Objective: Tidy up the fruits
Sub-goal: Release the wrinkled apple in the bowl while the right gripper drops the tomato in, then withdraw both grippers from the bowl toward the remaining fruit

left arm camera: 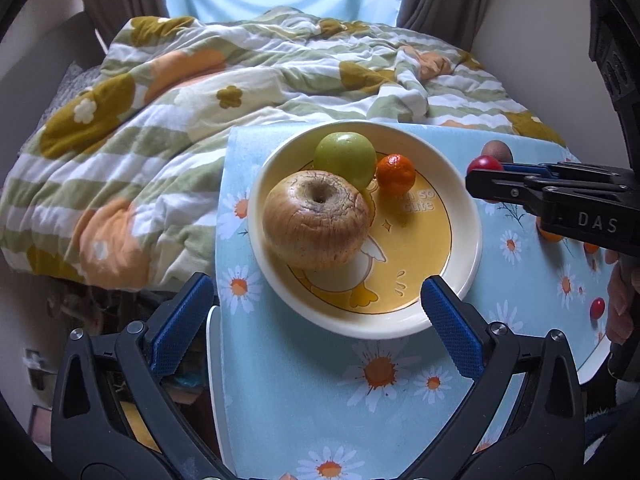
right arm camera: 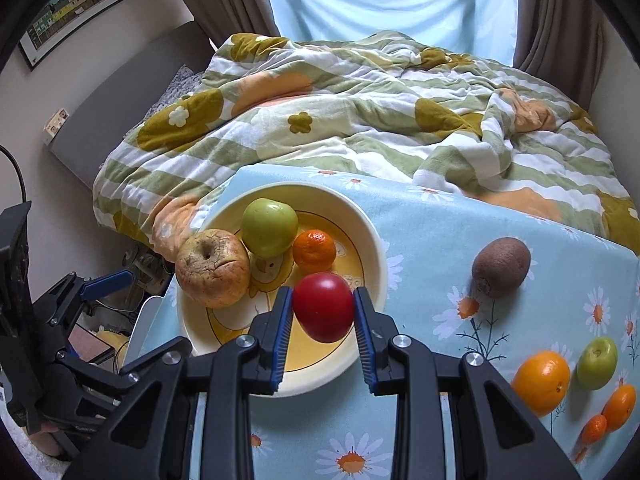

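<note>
Right wrist view: right gripper [right arm camera: 323, 307] fingers clamp a red fruit [right arm camera: 323, 306] over the daisy tablecloth [right arm camera: 432, 240]; left gripper [left arm camera: 316, 320] fingers gape.

The right tool [left arm camera: 484, 178] carries the white letters "DAS" [left arm camera: 597, 222] on the black side of its body, seen in the left wrist view, set back from its tips toward the handle. On the yellow floor of the plate [left arm camera: 460, 184], ahead of the left tool [left arm camera: 316, 304], pale lettering reads "so" above "cute" [left arm camera: 418, 201], just beside the small orange fruit [left arm camera: 396, 174]; more letters to their left are hidden by that fruit. In the right wrist view no lettering can be read.
</note>
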### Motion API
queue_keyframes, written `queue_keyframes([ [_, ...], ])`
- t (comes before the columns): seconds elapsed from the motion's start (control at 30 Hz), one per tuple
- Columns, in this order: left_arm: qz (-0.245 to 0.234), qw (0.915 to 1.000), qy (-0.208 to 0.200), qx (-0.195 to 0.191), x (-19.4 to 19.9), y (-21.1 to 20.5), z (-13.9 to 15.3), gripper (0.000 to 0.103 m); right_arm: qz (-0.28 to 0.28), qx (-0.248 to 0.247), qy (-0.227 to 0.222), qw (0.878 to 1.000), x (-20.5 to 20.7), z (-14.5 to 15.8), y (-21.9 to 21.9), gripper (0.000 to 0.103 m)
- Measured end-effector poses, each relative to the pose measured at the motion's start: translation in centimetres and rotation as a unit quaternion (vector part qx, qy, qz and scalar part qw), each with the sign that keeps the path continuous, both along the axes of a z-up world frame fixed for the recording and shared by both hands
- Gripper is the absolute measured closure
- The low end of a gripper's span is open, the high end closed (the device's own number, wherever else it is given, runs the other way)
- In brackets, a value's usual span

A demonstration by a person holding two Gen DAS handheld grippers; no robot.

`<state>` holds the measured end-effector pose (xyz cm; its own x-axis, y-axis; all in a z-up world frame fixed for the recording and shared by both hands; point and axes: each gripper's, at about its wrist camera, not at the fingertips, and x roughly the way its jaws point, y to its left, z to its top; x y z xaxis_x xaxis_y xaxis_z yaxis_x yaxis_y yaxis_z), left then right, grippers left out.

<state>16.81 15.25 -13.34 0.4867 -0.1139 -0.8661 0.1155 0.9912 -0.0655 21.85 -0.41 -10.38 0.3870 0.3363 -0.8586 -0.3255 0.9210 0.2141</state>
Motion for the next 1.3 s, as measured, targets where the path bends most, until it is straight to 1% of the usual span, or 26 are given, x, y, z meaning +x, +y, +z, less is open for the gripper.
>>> queue_keyframes([
  [0.23,0.021,0.9997,0.009,-0.002,-1.3,0.5,-0.4,0.0,0.021,0.008,0.018,1.0,0.7,-2.4,1.3,0.075],
  [0.37,0.029,0.9995,0.014,-0.001,-1.9,0.9,-0.8,0.0,0.026,-0.003,0.022,0.999,1.0,-3.6,1.7,0.075],
  [0.5,0.032,0.9993,0.018,0.001,-2.3,1.1,-1.2,0.0,0.034,-0.008,0.017,0.999,1.1,-4.1,2.0,0.075],
  [0.67,0.032,0.9993,0.019,0.002,-2.6,1.2,-1.2,0.0,0.04,-0.017,0.007,0.999,0.8,-4.0,2.4,0.075],
  [0.7,0.032,0.9993,0.019,0.003,-2.6,1.2,-1.2,0.0,0.041,-0.02,0.002,0.999,0.7,-3.9,2.4,0.069],
  [0.73,0.032,0.9993,0.018,0.004,-2.6,1.2,-1.2,0.0,0.042,-0.021,-0.001,0.999,0.5,-3.8,2.5,0.048],
  [0.77,0.031,0.9993,0.018,0.004,-2.7,1.2,-1.1,0.0,0.043,-0.019,-0.005,0.999,0.4,-3.7,2.5,0.034],
  [0.8,0.03,0.9994,0.017,0.004,-2.8,1.3,-1.0,0.0,0.041,-0.016,-0.009,0.999,0.3,-3.5,2.4,0.01],
  [0.83,0.03,0.9994,0.016,0.005,-2.9,1.3,-0.9,0.0,0.037,-0.011,-0.018,0.999,0.1,-3.3,2.3,0.004],
  [0.9,0.028,0.9995,0.015,0.006,-3.0,1.3,-0.5,0.0,0.028,-0.008,-0.036,0.999,-0.2,-2.8,2.0,0.004],
  [1.0,0.026,0.9996,0.01,0.007,-3.1,1.4,0.1,0.0,0.017,-0.014,-0.05,0.999,-0.4,-2.3,1.8,0.004],
  [1.1,0.022,0.9997,0.004,0.007,-3.2,1.4,1.1,0.0,0.013,-0.019,-0.047,0.999,-0.6,-1.8,1.8,0.004],
  [1.3,0.008,0.9998,-0.012,0.01,-3.6,1.4,3.1,0.0,0.002,-0.007,-0.038,0.999,-1.4,-0.1,1.1,0.004],
])
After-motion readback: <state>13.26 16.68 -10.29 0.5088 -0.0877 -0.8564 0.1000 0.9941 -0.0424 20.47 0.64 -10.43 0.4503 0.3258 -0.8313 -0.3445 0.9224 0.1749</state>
